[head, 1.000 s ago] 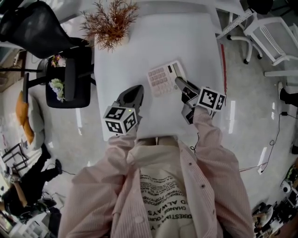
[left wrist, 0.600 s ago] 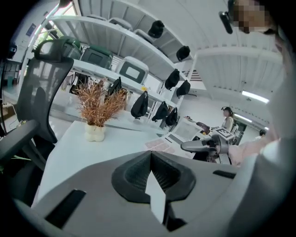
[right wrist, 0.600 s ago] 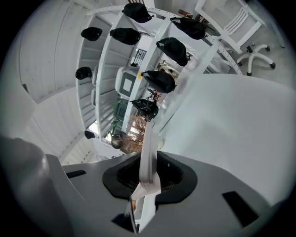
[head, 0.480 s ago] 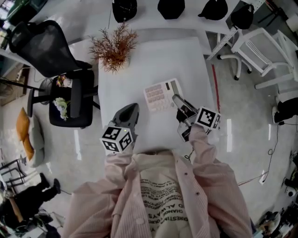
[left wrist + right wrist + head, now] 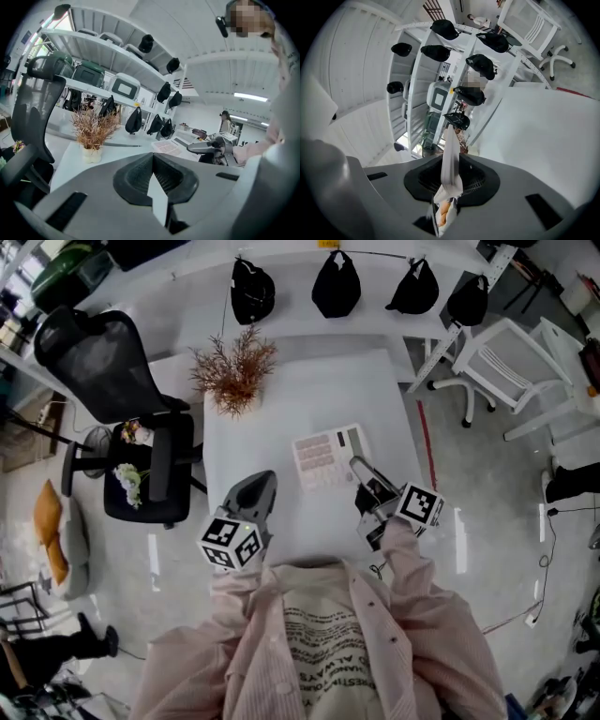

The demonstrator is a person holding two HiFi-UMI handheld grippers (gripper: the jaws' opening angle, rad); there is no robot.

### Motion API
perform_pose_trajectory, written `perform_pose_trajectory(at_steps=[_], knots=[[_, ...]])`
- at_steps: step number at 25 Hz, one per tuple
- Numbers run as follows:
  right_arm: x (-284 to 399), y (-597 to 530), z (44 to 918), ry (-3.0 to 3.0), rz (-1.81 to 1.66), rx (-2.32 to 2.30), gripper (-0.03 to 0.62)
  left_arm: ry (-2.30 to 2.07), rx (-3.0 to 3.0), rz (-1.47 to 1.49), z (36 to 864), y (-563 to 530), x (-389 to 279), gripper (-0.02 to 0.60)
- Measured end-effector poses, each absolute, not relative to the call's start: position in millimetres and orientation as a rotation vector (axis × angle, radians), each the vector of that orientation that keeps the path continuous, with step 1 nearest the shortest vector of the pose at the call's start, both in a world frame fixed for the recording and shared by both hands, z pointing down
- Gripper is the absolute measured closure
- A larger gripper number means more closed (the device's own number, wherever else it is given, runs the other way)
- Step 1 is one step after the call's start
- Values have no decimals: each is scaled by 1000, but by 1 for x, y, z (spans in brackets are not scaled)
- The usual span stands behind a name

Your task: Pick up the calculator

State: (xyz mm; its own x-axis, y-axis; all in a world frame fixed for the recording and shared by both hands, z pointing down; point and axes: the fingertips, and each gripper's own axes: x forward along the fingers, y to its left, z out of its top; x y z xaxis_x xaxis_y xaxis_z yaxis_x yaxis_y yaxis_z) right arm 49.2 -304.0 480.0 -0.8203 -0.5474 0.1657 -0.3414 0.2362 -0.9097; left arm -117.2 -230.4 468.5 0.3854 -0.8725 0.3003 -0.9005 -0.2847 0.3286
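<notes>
1. Since a second ago both of my grippers have come up. The calculator has left the table with the right one, and its skew has squared up with the table edges. The head view now takes in more of the room, and a shelf at the far end has come into sight.
2. My right gripper (image 5: 355, 465) is clamped on the flat white calculator with pale pink keys (image 5: 325, 457). In the right gripper view the calculator runs edge-on as a thin white slab straight up out of the closed jaws.
3. In the head view the grip is on the calculator's right-hand near edge. The keys face up, and a grey display strip lies along the side nearest the jaws.
4. My left gripper (image 5: 153, 157) has its jaws brought together at the tips with nothing between them. It hangs over the near left part of the table, apart from the calculator.
5. From the left gripper view I see the calculator held out level by the right gripper, above the table top.
6. The cube with black-and-white square markers (image 5: 230, 542) rides behind the left jaws, and its twin sits behind the right. Pink striped shirt sleeves (image 5: 427, 601) lead back from both.
7. The white rectangular table (image 5: 309, 390) carries a dried reddish-brown plant in a small white pot (image 5: 234, 371) at its far left corner.
8. A black mesh office chair (image 5: 94, 352) stands left of the table. A white slatted chair (image 5: 511, 348) stands to the far right.
9. Four black bag-like things (image 5: 336, 282) hang in a row on the white shelf beyond the table.
</notes>
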Motion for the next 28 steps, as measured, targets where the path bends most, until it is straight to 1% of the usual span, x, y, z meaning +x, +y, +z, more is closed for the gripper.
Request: perform_pose_trajectory(at_steps=[3, 8, 14, 28], knots=[[55, -304, 470, 2349, -1576, -868, 525, -1538, 2233, 78, 457, -230, -118, 580], [65, -296, 457, 2246, -1620, -931, 526, -1553, 2274, 73, 439, -227, -116, 580], [72, -292, 438, 2223, -1581, -935, 525, -1563, 2319, 56, 420, -223, -112, 581], [82, -289, 417, 2158, -1529, -948, 525, -1616, 2365, 66, 401, -226, -117, 580]])
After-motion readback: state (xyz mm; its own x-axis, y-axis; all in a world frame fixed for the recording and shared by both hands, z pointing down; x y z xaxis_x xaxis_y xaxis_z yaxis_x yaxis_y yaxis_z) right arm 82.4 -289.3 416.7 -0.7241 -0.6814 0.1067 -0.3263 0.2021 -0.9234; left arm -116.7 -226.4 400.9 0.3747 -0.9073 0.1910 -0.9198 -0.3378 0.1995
